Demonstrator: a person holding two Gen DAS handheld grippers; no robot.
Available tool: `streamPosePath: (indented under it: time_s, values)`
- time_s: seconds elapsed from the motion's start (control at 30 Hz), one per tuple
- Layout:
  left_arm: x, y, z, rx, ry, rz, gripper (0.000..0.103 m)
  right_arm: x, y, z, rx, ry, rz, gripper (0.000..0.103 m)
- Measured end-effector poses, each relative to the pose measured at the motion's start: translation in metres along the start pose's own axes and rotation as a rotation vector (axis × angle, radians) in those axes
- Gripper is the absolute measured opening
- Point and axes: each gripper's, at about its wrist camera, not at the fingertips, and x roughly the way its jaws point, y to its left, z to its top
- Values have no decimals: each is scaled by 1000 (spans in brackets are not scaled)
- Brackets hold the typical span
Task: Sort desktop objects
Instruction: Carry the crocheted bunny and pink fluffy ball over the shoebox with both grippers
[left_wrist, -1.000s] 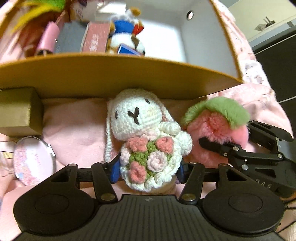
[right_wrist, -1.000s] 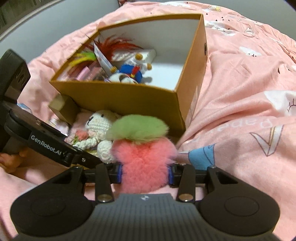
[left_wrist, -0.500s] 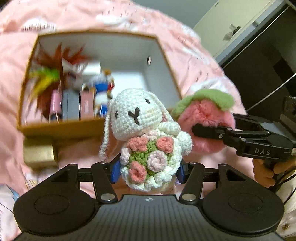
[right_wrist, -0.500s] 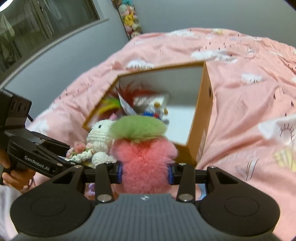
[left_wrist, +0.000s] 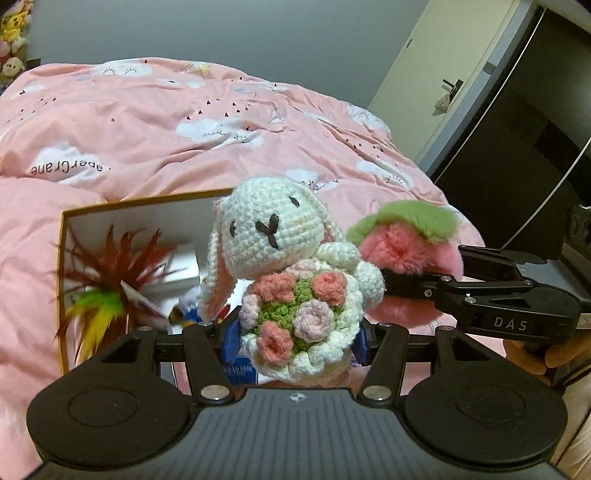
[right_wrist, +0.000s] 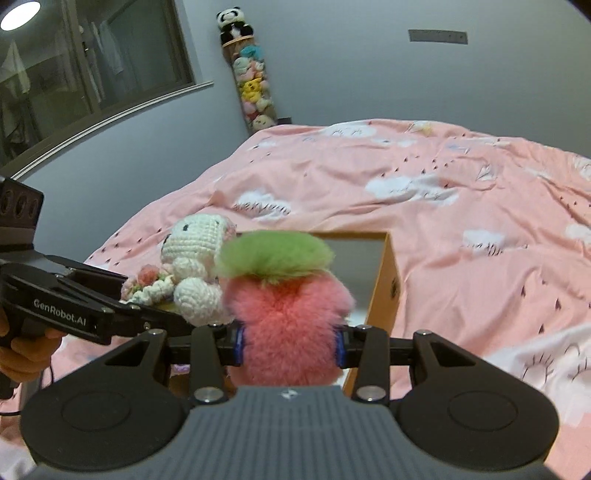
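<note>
A white crochet bunny (left_wrist: 273, 240) with a knitted bouquet is clamped at its base by my left gripper (left_wrist: 295, 341) and held in the air. The bunny (right_wrist: 199, 258) also shows at the left of the right wrist view. My right gripper (right_wrist: 290, 349) is shut on a fluffy pink plush with a green top (right_wrist: 288, 306); in the left wrist view that pink plush (left_wrist: 406, 251) hangs just right of the bunny, nearly touching it. Behind and below both toys sits an open tan box (left_wrist: 64, 258), white inside.
The tan box (right_wrist: 388, 291) holds red and yellow-green feathers (left_wrist: 107, 280), a white carton and small toys. It rests on a bed with a pink cloud-print duvet (left_wrist: 184, 122). A hand holds each gripper handle. A dark doorway and cabinet stand at the right.
Both grippers rose with their toys from the duvet in front of the box to above its front wall; the box sank lower in both views. Both grips stayed the same.
</note>
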Motion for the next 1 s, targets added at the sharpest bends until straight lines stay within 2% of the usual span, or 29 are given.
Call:
streamPosePath:
  time_s: [0.13,0.4,0.63,1.0]
  values:
    - [29,4,5,9,39,9,65,16,-3,6,-15,6,-51,44]
    - [90,17,-3,-26,174,15,65,39,-15,4,-5,48,-83,44]
    - [119,16,-13,13,263,58,66,51,-25,4,20,72,-82,44]
    - [149,16,-17,35,370,23,72,55,-34,5,46,85,-77,44]
